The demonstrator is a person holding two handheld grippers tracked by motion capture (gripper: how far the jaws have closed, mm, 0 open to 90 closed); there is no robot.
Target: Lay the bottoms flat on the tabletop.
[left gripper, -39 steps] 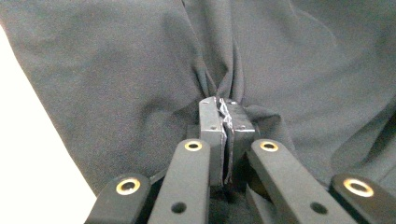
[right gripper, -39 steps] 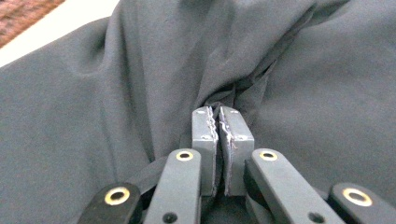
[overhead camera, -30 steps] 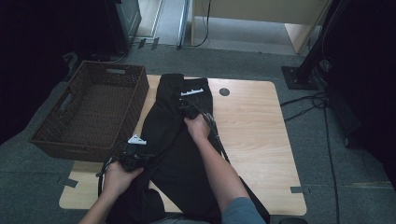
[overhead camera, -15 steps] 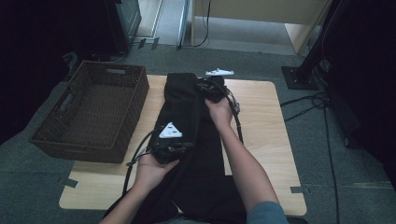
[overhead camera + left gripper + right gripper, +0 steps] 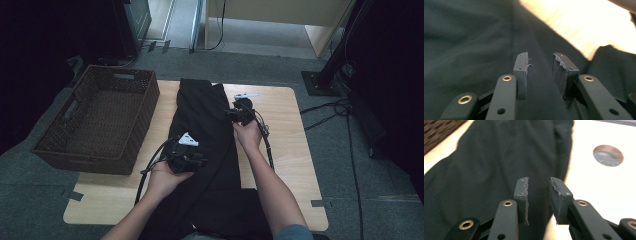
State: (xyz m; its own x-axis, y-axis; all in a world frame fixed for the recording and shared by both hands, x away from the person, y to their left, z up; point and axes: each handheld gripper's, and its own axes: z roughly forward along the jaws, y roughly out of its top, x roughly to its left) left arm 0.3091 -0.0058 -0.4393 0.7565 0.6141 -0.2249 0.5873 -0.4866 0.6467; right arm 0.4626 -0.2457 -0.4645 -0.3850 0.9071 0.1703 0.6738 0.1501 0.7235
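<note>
A long black garment (image 5: 205, 130) lies lengthwise down the middle of the wooden table (image 5: 285, 165), its near end hanging over the front edge. My left gripper (image 5: 192, 161) hovers over the cloth's left middle part; in the left gripper view its jaws have just been opening and stand apart (image 5: 539, 72) over the black garment (image 5: 474, 50), nothing between them. My right gripper (image 5: 234, 114) is at the garment's right edge farther up; its jaws have also just been opening and stand apart (image 5: 538, 195) above the garment (image 5: 499, 162), empty.
A brown wicker basket (image 5: 100, 120) sits at the table's left side, nothing showing inside it. A round cable hole (image 5: 608, 155) is in the tabletop right of the garment. Cables trail from both grippers over the cloth. Dark stands and floor cables lie beyond the right edge.
Both hands slid away from me along the garment, then the right one came back a little. Both grippers' jaws have parted and let go of the cloth, which now lies stretched out straight.
</note>
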